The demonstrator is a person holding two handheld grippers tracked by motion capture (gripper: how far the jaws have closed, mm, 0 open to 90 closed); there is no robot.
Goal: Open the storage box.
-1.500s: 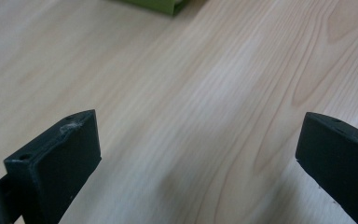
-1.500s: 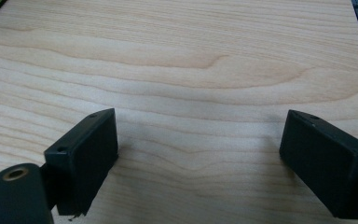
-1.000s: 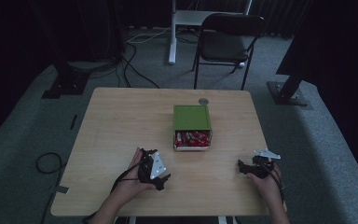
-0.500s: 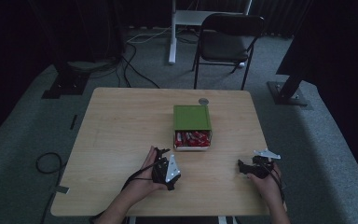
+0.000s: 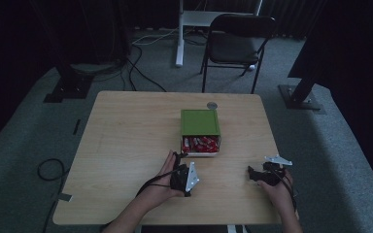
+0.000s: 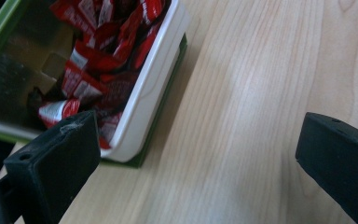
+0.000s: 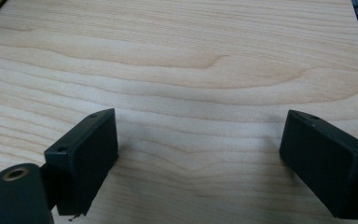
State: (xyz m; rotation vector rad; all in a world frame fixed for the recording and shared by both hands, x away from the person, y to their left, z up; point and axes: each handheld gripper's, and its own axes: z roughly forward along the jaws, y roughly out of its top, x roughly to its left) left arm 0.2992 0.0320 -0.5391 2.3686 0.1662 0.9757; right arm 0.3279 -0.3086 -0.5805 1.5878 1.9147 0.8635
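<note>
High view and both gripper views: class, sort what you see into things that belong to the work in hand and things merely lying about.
In the work:
- left gripper, jaws open, nearing the box
- green box with its white tray
- red sachets in the tray
- right gripper, open, low over the table

Lying about:
- small round grey thing behind the box
- black chair beyond the table

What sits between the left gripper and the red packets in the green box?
Nothing visible. The left gripper, its fingers open, points at the open white tray of the green rectangular box, where the red foil packets lie exposed. Between them there is light wooden table; the tray's white rim is the one edge to clear.
</note>
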